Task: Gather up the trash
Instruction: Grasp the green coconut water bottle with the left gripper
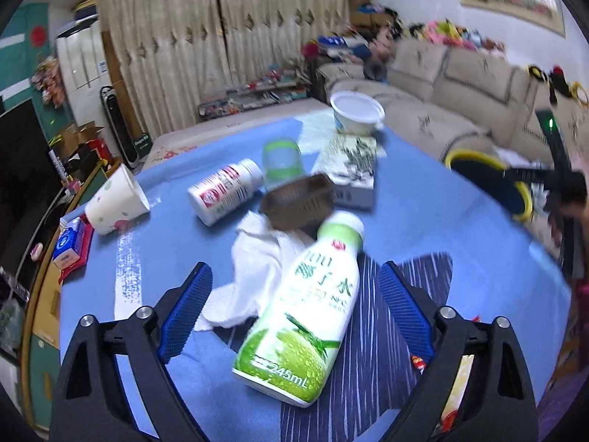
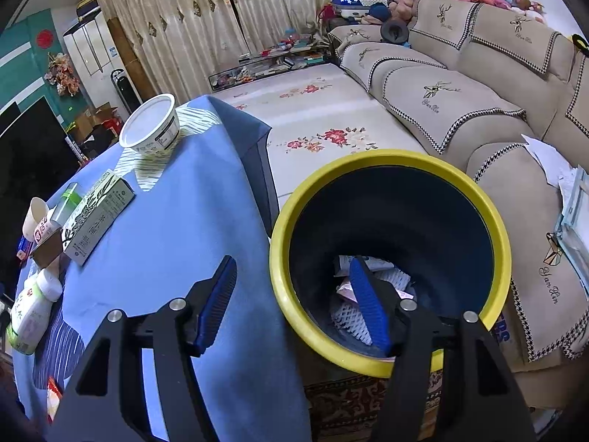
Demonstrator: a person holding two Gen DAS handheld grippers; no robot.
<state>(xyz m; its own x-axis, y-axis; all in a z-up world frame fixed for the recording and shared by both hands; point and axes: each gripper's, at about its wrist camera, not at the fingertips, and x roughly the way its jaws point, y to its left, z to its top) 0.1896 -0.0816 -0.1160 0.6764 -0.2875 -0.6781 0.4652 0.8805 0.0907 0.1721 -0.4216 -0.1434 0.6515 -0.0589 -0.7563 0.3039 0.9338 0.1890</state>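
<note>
A green-and-white drink bottle (image 1: 305,316) lies on the blue tablecloth (image 1: 441,221), partly on a crumpled white tissue (image 1: 257,269). My left gripper (image 1: 294,276) is open, with the bottle between its blue pads and gaps on both sides. Beyond lie a brown tray (image 1: 298,199), a white pill bottle (image 1: 224,191), a tipped paper cup (image 1: 114,202), a clear green cup (image 1: 281,162), a tea box (image 1: 349,169) and a white tub (image 1: 357,112). My right gripper (image 2: 292,263) is open and empty over the near rim of the yellow-rimmed bin (image 2: 390,158), which holds wrappers (image 2: 390,272).
The bin stands on the floor just off the table's right edge (image 2: 257,169). A beige sofa (image 2: 460,103) runs behind it, with a flowered mat (image 2: 316,118) between. A blue packet (image 1: 68,243) lies at the table's left edge, and a dark TV (image 1: 22,169) stands beyond.
</note>
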